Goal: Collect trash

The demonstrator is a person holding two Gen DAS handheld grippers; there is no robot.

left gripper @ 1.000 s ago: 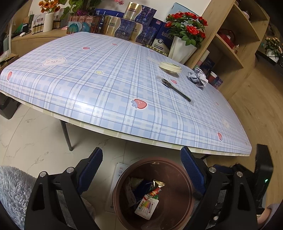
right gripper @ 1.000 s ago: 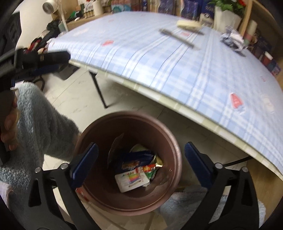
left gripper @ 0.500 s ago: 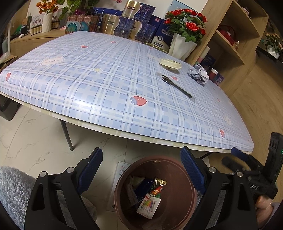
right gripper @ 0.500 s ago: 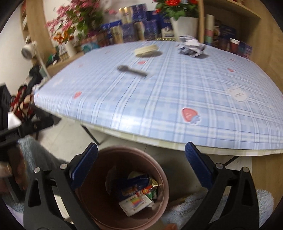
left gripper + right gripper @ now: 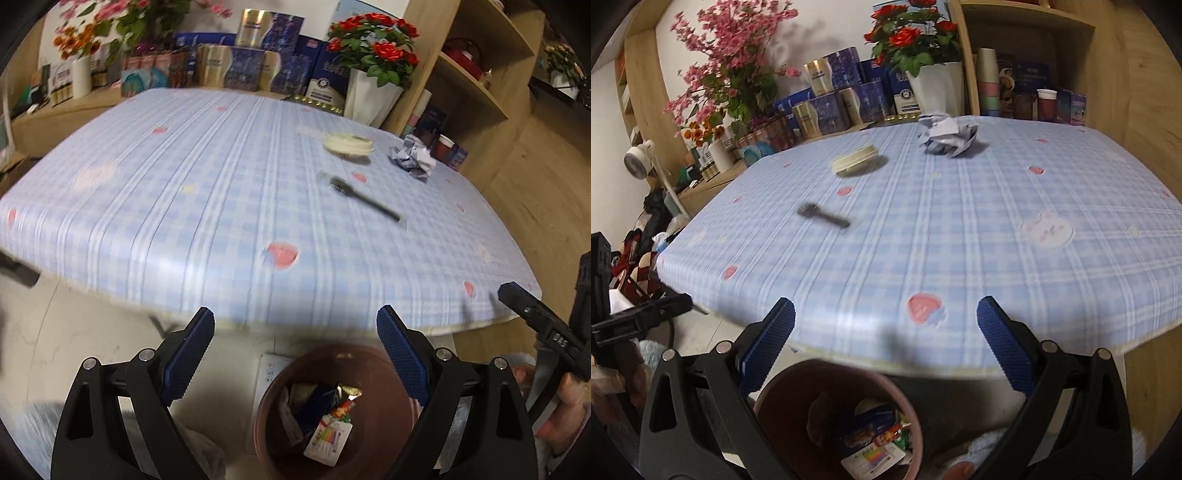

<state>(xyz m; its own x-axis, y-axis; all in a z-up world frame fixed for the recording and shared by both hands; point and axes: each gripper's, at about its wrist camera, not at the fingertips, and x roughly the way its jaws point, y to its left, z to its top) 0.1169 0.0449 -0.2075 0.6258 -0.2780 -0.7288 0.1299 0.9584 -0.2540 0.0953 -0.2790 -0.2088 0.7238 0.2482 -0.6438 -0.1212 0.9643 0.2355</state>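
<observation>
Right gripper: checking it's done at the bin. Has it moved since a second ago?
Yes. The right gripper has lifted from over the bin toward the table edge.

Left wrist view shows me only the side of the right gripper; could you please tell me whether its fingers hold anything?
Observer: No. The right gripper is open, with nothing between its fingers, in front of the near table edge.
Operator: Thank you. Is there anything off the table's left end that I cannot see?
Observer: Yes, a white fan stands there, beside the wooden counter.
</observation>
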